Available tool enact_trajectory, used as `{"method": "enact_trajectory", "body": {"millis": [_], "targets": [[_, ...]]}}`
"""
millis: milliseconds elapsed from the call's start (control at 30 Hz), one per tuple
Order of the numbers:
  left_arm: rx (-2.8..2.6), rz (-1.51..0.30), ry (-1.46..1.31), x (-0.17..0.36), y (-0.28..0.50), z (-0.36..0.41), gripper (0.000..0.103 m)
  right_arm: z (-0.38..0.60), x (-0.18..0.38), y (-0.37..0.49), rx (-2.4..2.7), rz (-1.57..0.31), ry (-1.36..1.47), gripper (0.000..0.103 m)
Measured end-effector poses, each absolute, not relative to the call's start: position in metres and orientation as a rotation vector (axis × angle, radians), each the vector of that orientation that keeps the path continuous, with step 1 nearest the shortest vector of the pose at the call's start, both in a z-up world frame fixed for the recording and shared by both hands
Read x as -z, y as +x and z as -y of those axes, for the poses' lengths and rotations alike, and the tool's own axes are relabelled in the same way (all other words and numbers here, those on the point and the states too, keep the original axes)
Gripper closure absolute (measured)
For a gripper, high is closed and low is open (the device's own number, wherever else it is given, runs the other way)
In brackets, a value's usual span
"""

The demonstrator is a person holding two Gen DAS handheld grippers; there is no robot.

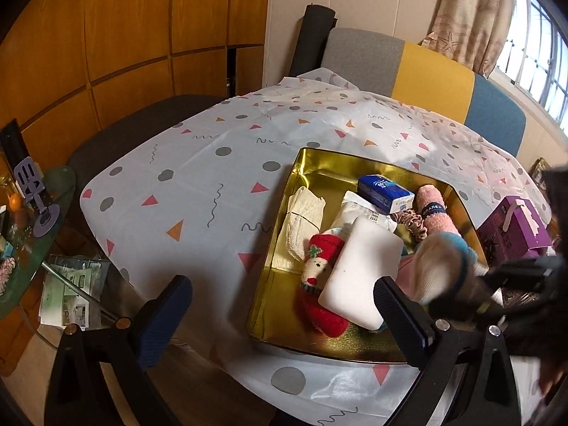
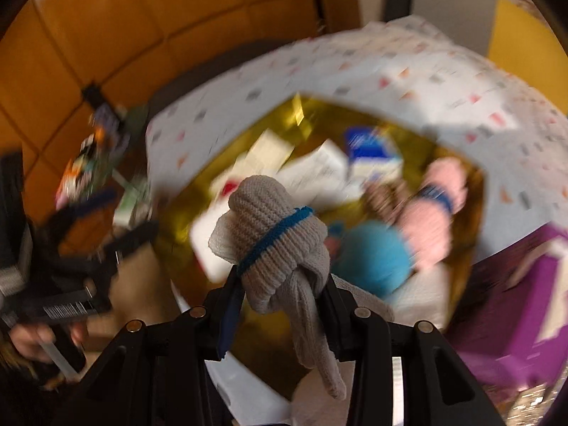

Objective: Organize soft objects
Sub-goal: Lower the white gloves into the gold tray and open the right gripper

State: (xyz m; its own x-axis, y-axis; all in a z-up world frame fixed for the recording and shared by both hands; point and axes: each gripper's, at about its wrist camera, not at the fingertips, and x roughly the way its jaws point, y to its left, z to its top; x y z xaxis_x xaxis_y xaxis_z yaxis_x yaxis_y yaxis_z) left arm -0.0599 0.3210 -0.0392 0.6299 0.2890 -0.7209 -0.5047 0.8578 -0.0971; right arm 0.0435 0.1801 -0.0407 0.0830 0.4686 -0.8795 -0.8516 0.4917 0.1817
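Right tool pinching a grey knitted glove, bundled, blue band round it, loose fingers hanging down between the tool's two arms. Glove is held in the air above the near end of the gold tin; right wrist view badly motion-blurred, so tin contents there are only colour blobs. Left wrist view shows the same glove as a blurred grey lump with the right tool behind it, over the tin's right side. Left tool spread wide, nothing between its fingers, sitting off the tin's near-left corner over the table. Tin ahead of the left tool holds: white foam block leaning on a red Christmas sock, folded cream cloth against the left wall, white printed packet behind the block, blue tissue pack further back, leopard scrunchie just beside a pink rolled sock with a dark label band, something light blue partly hidden by the glove. Table is covered in a white cloth with grey dots, triangles and squiggles. Purple box on the table right of the tin, touching or just beside it, can't tell. Multicolour chair back at the table's far side; wood panel wall left, curtain and window far right.
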Motion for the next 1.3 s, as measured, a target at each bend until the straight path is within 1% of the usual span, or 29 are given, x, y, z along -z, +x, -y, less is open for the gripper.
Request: {"method": "enact_trajectory", "body": {"millis": [100, 200, 300, 367, 433, 533, 633, 733, 833, 867, 967, 1300], "targets": [[-0.454, -0.769, -0.302, 0.041, -0.060, -0.318, 0.000, -0.186, 0.064, 0.043, -1.013, -1.115, -0.488, 0.061], [-0.447, -0.772, -0.293, 0.042, -0.059, -0.315, 0.000, -0.183, 0.078, 0.053, -0.984, -1.142, -0.477, 0.059], [-0.444, -0.774, -0.298, 0.043, -0.058, -0.316, 0.000, -0.176, 0.078, 0.054, -0.991, -1.134, -0.463, 0.054], [-0.445, -0.774, -0.297, 0.043, -0.058, -0.316, 0.000, -0.172, 0.075, 0.054, -0.998, -1.124, -0.469, 0.043], [-0.444, -0.775, -0.298, 0.043, -0.058, -0.316, 0.000, -0.169, 0.069, 0.053, -0.999, -1.111, -0.474, 0.039], [-0.444, -0.774, -0.298, 0.043, -0.057, -0.315, 0.000, -0.160, 0.061, 0.050, -0.982, -1.097, -0.489, 0.039], [-0.442, -0.772, -0.290, 0.042, -0.057, -0.313, 0.000, -0.155, 0.068, 0.049, -0.931, -1.106, -0.539, 0.039], [-0.444, -0.764, -0.279, 0.040, -0.058, -0.310, 0.000, -0.158, 0.081, 0.053, -0.893, -1.125, -0.548, 0.044], [-0.448, -0.756, -0.268, 0.037, -0.057, -0.308, 0.000, -0.160, 0.088, 0.060, -0.895, -1.163, -0.486, 0.047], [-0.453, -0.750, -0.263, 0.035, -0.058, -0.307, 0.000, -0.162, 0.090, 0.063, -0.887, -1.161, -0.474, 0.050], [-0.464, -0.738, -0.247, 0.031, -0.060, -0.305, 0.000, -0.168, 0.096, 0.072, -0.893, -1.203, -0.412, 0.051], [-0.492, -0.695, -0.207, 0.017, -0.065, -0.299, 0.000, -0.178, 0.088, 0.063, -0.847, -1.101, -0.420, 0.052]]}}
